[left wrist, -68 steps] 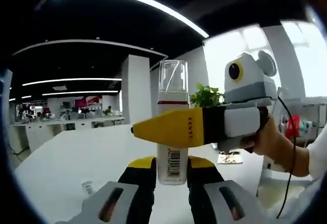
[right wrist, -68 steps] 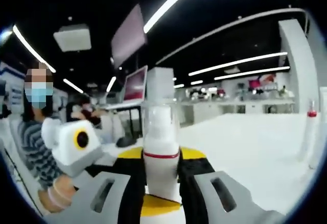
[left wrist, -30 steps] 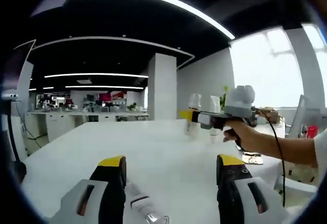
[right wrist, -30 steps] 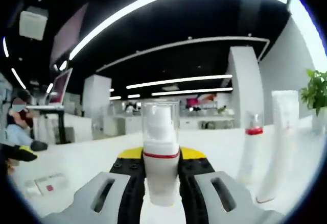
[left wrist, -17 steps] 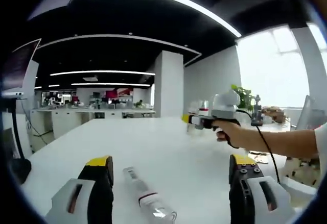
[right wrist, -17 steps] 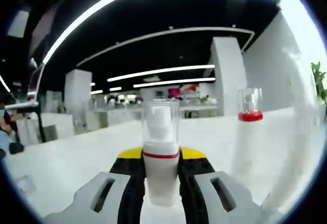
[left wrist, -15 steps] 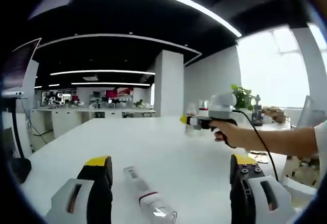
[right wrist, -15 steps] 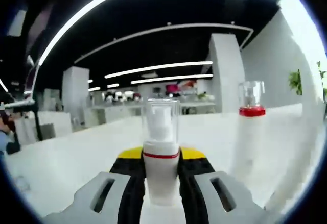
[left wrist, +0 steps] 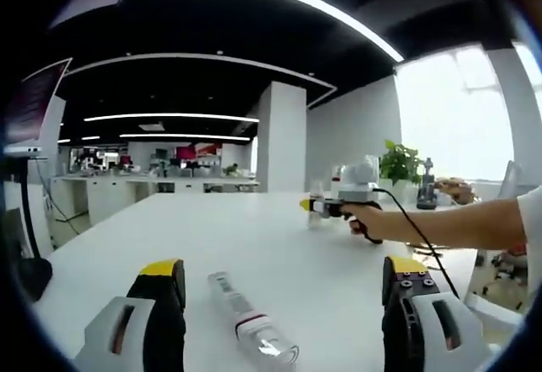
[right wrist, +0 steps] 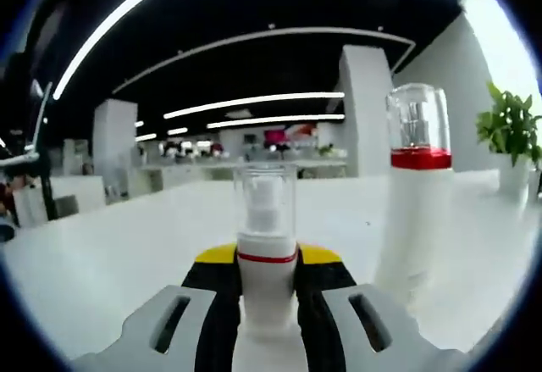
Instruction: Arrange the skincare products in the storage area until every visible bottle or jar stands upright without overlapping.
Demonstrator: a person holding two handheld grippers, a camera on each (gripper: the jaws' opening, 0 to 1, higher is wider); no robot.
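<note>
Left gripper view: the left gripper (left wrist: 284, 321) is sitting at the bottom of the frame with its jaws spread wide, yellow-tipped, gripping nothing. Between them, lower centre, a clear bottle (left wrist: 251, 330) with a red band is lying on its side on the white table (left wrist: 212, 236), touching neither jaw. Right of centre, a hand (left wrist: 366, 219) on an outstretched arm is holding the right gripper (left wrist: 307, 206) out over the far part of the table, its yellow tip pointing frame-left. Just beside that tip small pale bottles are standing, too small and blurred to count. A potted plant (left wrist: 396, 163) is standing behind them at mid right.

Right gripper view: the right gripper (right wrist: 268, 287) is rising from the bottom centre, its jaws pinching a white pump bottle (right wrist: 267, 245) with a thin red ring and a clear cap; the bottle is standing upright in the grip. To the right of it, a taller white bottle (right wrist: 414, 194) with a red collar and clear cap is standing upright on the table (right wrist: 110, 253), near the held one and not touching it. At the far right edge a potted plant (right wrist: 511, 139) is showing.
</note>
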